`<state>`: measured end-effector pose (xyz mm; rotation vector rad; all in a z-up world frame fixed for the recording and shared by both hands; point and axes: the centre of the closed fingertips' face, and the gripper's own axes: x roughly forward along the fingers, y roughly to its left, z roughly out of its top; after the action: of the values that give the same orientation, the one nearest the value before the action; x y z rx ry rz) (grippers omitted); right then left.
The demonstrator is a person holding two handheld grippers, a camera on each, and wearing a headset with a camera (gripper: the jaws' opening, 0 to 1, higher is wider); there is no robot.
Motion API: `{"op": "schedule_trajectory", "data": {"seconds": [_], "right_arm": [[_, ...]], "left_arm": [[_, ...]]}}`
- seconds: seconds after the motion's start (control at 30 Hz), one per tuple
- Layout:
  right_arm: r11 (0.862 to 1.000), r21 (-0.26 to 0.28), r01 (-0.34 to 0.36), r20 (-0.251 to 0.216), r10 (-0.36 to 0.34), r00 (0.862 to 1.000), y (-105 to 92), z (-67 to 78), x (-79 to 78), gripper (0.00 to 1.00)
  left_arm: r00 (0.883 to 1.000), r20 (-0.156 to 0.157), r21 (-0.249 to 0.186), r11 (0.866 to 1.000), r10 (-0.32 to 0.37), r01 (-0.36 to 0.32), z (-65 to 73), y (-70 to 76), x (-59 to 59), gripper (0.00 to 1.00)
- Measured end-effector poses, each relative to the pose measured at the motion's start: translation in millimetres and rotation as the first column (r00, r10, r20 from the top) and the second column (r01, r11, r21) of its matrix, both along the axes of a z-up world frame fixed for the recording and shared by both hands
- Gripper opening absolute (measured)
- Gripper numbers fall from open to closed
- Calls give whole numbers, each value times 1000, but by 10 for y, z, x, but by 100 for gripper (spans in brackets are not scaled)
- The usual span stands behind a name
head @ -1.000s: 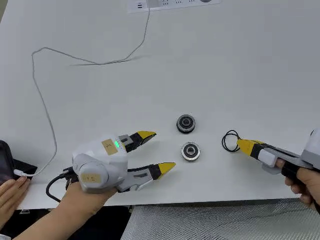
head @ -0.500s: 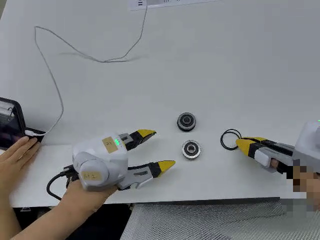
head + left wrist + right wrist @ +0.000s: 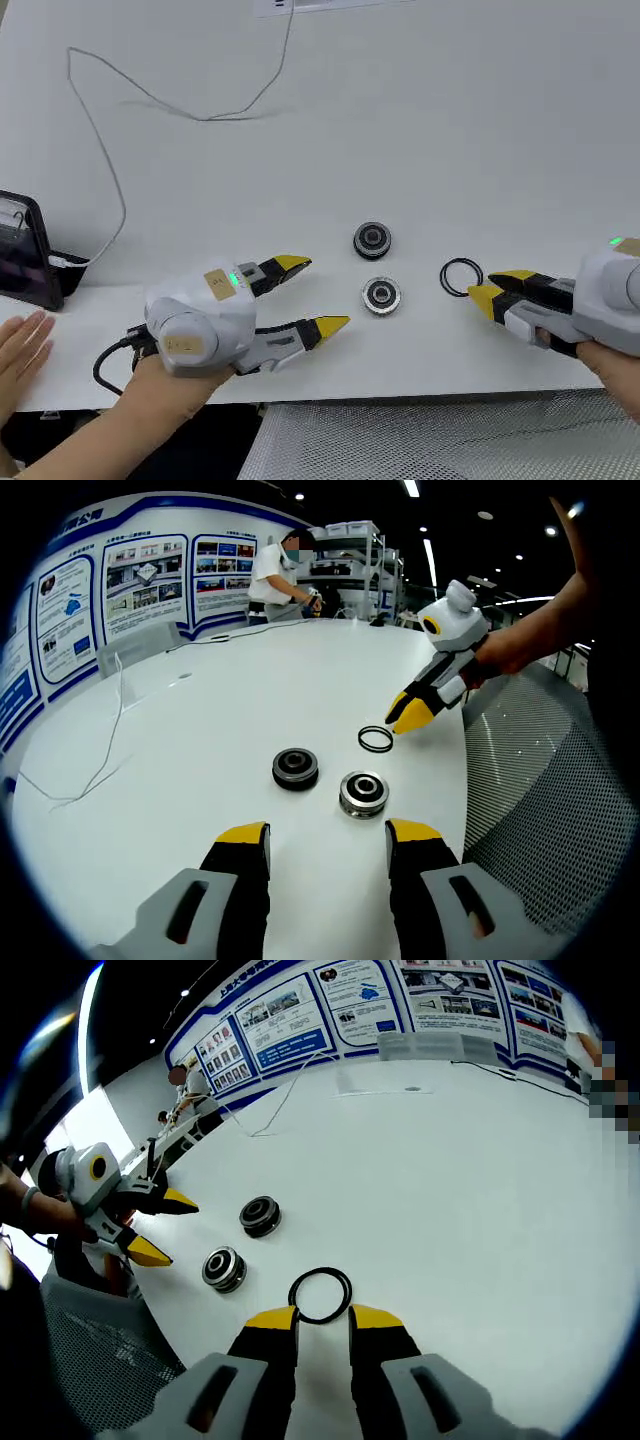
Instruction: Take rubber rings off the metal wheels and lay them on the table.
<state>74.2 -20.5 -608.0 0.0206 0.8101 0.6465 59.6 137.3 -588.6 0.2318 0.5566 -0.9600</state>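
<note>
Ring (image 3: 321, 1270) lies just beyond right gripper (image 3: 321, 1316), apparently apart

Quick tally, counted off the desk (image 3: 450, 130): two metal wheels, far wheel (image 3: 372, 240) dark-rimmed and near wheel (image 3: 380, 294) silvery. One loose rubber ring (image 3: 461, 277), maybe doubled up, hard to tell. Two grippers, left hand-held gripper (image 3: 320, 294) and right hand-held gripper (image 3: 495, 285). One white cable (image 3: 110, 170), one dark device (image 3: 25, 265) at its end, one bare hand (image 3: 20, 350) at the edge
</note>
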Motion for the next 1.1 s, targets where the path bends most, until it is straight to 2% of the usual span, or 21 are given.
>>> {"op": "schedule_trajectory", "data": {"seconds": [0.33, 0.5, 0.83, 1.1], "right_arm": [[998, 38, -47, 54, 45, 998, 186, 134, 30, 25], [994, 103, -24, 51, 19, 999, 287, 214, 99, 23], [987, 159, -24, 29, 20, 999, 500, 214, 163, 20], [982, 188, -28, 24, 23, 999, 653, 215, 266, 17]], "left_arm": [[1000, 5, -2, 1000, 8, -8, 9, 12, 24, 45], [1000, 17, -5, 1000, 11, -10, 46, -17, 98, 41], [999, 45, 6, 1000, -8, 8, 88, -166, 277, 33], [998, 58, 30, 999, -40, 38, 43, -270, 396, 28]]}}
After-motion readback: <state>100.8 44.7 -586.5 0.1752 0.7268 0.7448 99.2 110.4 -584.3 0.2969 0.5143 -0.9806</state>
